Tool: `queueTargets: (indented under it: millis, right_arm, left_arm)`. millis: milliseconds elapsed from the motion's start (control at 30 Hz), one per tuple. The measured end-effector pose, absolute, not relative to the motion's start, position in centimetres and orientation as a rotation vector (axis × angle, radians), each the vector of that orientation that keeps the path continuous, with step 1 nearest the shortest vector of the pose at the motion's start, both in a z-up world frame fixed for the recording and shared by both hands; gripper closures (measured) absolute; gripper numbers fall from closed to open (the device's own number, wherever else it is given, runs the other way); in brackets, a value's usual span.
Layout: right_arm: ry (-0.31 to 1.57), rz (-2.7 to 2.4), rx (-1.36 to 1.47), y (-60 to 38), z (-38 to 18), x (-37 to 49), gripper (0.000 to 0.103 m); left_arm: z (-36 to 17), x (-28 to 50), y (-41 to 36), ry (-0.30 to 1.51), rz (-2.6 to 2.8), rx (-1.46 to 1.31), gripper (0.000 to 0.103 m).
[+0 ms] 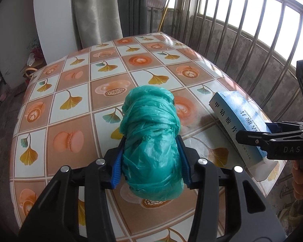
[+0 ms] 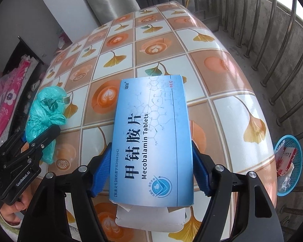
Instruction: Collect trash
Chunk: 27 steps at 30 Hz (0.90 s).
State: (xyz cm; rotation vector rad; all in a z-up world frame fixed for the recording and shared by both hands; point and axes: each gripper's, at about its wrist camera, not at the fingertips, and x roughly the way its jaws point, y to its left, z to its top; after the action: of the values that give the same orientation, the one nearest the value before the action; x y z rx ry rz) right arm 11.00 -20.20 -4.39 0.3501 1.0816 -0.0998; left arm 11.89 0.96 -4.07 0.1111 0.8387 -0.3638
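A crumpled roll of thin teal plastic bag, glossy and creased, is clamped between the ribbed blue pads of the left gripper; both pads are pressed into its sides, and its far end bulges out over the table. In the right wrist view the same bag is seen at the left, bunched and knotted, held by the black jaws of the left gripper.

A flat rectangular cardboard box, pale blue and smooth, printed "Mecobalamin Tablets", is grasped across its width by the right gripper, whose ridged blue pads are set against its two long edges. Its near white flap hangs open. In the left wrist view this box is seen at the right, near the table's edge.

The table is covered by a shiny oilcloth of square tiles printed with ginkgo leaves, coffee cups and macarons. To the right, beyond the table's edge and lower down, a small blue plastic mesh basket is seen holding wrappers. Metal railing bars curve along the far right.
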Motion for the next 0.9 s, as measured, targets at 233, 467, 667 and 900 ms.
queueTargets:
  millis: [233,467,667,900]
  right_arm:
    - [1.054,-0.102,0.398,-20.7,-3.4,9.6,0.034]
    - [1.014,-0.098,0.426,-21.0,-2.1,8.3,0.034]
    - [0.972,-0.091,0.452,-21.1,-0.9,7.1,0.034]
    - [0.931,-0.091,0.497,-21.5,0.1,5.3,0.034]
  left_arm:
    - [-3.2,11.0,0.7,0.816,-0.382,0.100,0.059]
    - [-2.0,10.2,0.9,0.789,-0.389,0.091,0.059]
    - [-0.7,9.2,1.2,0.754,-0.386,0.082,0.059]
    - [0.2,8.1,0.7,0.733,-0.407,0.083,0.059]
